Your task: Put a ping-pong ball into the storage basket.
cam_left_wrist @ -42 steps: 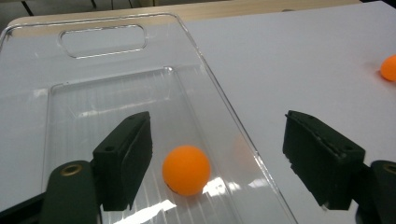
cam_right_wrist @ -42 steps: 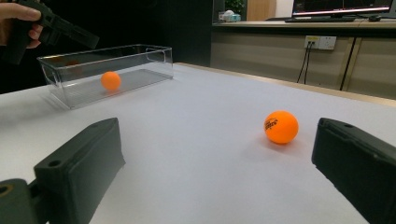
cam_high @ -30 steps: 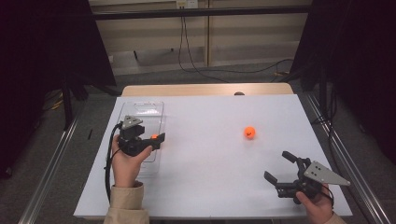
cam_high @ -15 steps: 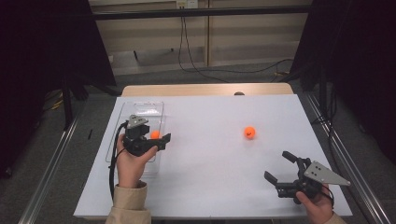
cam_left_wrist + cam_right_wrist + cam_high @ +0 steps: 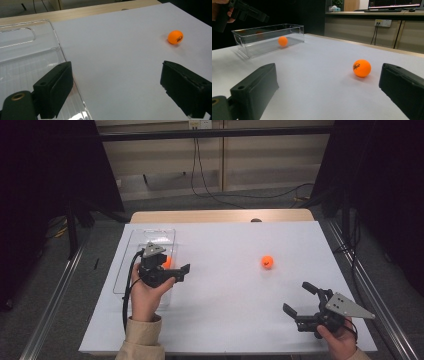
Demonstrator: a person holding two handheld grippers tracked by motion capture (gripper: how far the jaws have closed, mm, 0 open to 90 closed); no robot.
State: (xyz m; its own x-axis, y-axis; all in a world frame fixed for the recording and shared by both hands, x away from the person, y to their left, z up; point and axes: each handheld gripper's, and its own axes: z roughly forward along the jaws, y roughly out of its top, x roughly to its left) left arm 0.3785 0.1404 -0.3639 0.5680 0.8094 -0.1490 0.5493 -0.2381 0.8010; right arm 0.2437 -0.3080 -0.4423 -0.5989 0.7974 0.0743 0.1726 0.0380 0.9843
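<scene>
My left gripper (image 5: pixel 176 267) hangs over the right edge of a clear plastic tray (image 5: pixel 131 255). It is open with nothing between its jaws, which have just been opening. One orange ball (image 5: pixel 167 262) lies inside the tray beside it, and in the right gripper view this ball (image 5: pixel 283 41) rests on the tray floor. A second orange ball (image 5: pixel 268 262) sits on the white table right of centre, well ahead of my left gripper (image 5: pixel 116 67). My right gripper (image 5: pixel 296 297) stands open near the front right corner and points at that ball (image 5: pixel 362 68), short of it.
The white table top (image 5: pixel 225 290) spreads between the two grippers. A wooden strip (image 5: pixel 220 216) runs along its far edge. Metal rails (image 5: pixel 50 310) flank the table, and cables lie on the floor behind it.
My left gripper has shifted a little to the right over the tray's edge and its jaws stand wider. The right gripper and the ball on the table have not moved.
</scene>
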